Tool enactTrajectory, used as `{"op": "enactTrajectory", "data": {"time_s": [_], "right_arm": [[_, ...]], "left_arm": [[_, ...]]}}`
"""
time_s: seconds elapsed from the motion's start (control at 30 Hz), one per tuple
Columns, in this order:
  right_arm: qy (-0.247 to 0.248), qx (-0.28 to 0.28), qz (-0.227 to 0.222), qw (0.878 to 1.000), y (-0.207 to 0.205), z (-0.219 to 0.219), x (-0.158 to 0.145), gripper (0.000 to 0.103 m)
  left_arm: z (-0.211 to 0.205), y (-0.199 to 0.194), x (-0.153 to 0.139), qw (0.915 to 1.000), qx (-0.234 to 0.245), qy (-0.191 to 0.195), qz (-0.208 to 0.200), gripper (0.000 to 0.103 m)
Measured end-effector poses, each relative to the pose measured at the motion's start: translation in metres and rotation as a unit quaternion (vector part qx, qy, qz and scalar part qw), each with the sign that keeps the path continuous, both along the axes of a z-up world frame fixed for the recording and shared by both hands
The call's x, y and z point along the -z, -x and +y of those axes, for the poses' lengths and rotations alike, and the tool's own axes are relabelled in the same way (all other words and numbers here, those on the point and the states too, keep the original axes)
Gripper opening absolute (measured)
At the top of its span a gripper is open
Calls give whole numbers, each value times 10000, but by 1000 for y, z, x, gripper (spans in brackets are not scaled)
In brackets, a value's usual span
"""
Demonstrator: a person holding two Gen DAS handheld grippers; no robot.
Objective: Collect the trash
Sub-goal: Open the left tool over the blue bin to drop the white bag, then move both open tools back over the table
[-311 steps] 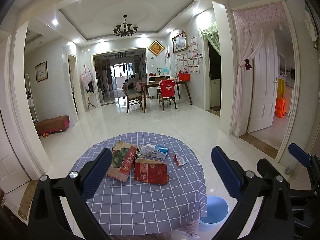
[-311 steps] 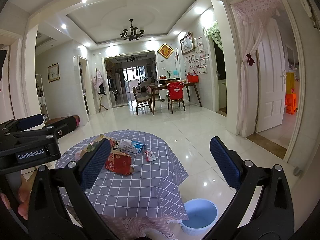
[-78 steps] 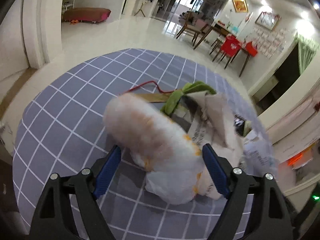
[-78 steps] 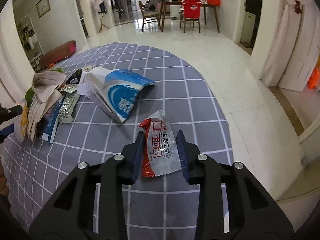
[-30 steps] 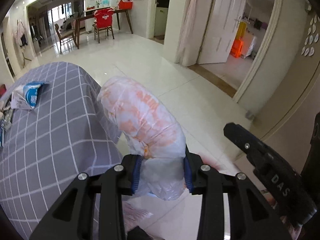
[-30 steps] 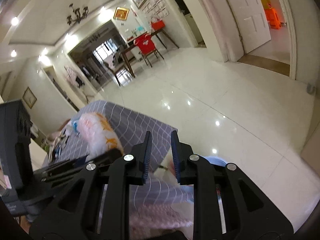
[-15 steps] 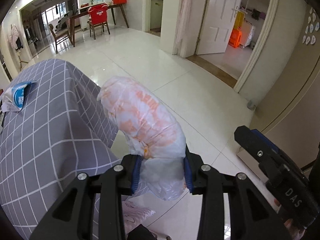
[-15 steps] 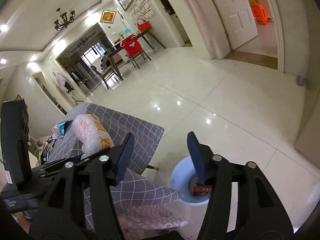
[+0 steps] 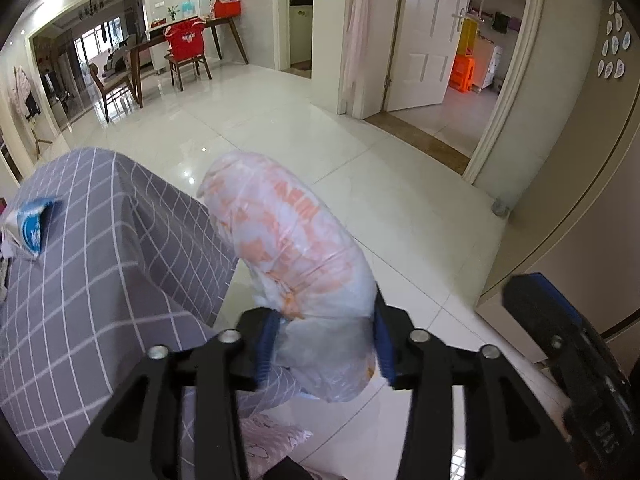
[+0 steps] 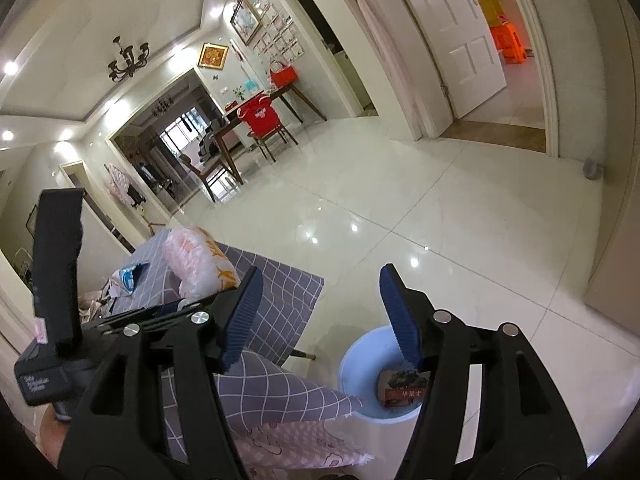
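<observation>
Left gripper [image 9: 325, 340]: sits at the bottom centre of the left wrist view, its blue-padded fingers [image 9: 267, 342] pressed against both sides of a plastic bag.
Plastic bag [image 9: 294, 254]: white and orange, puffy, rising from the fingers toward the middle of the frame; held in the air past the edge of the table, over the floor. In the right wrist view the same bag [image 10: 198, 266] shows at left centre.
Right gripper [image 10: 320, 314]: fills the lower half of the right wrist view, its fingers [image 10: 244, 314] spread wide with nothing between them.
Bucket [image 10: 354, 364]: pale blue, standing on the floor at the lower right of the right wrist view, partly behind the right-hand finger.
Wrapper in bucket [image 10: 402, 388]: a red and brown packet lies inside, at the bottom.
Tablecloth [image 9: 80, 264]: grey with white grid lines, draping over the table edge on the left of the left wrist view.
Blue and white packet [image 9: 30, 230]: lies on the tablecloth at the far left edge of that view.
Floor [image 10: 440, 220]: glossy pale tiles filling the middle of the right wrist view.
Dining area [image 9: 184, 46]: a chair with a red cover beside a dark wooden table, upper left of the left wrist view.
</observation>
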State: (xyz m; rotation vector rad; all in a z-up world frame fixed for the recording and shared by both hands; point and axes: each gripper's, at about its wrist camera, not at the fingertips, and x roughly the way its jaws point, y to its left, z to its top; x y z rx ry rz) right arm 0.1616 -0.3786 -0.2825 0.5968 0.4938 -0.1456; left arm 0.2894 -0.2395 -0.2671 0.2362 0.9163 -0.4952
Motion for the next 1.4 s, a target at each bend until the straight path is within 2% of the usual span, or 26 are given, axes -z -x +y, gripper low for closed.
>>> {"op": "enactTrajectory", "data": {"time_s": [0.03,0.07,0.13,0.23,0.4,0.7,0.9,1.1,1.23,1.4], "right_arm": [[-4,-6,14,10000,0,-2,-1,63],[-11,-11,9,10000,1,-2,-1,63],[8,11,-8,10000,3,-4,-2,63],[-32,-3,-23,10000,3,-1,-3,64],[2,-98,-18,10000,6,6,-8,64],[184,-351,-147,9991,10,33,-36,64],[332,-786,-220,9961,-5,75,-54,65],[546,-1547,-68,9864,-45,148,-66,65],[847,-2054,118,9749,-76,205,-68,67],[1145,-2537,317,9599,-118,264,-66,67]], "left_arm": [[-1,-1,-1,10000,-22,-83,-26,70],[0,-2,-1,9999,-75,-130,-70,81],[2,-1,-4,9995,-218,-166,-152,81],[8,-2,-6,9995,-302,-72,-25,81],[15,4,-15,9995,-299,-56,-93,81],[52,27,-56,9979,-397,172,-487,81],[114,38,-86,9931,-772,187,-864,82],[203,27,-96,9851,-1446,225,-903,83],[272,11,-93,9755,-2040,198,-804,83],[347,-7,-85,9597,-2701,501,-601,83]]}}
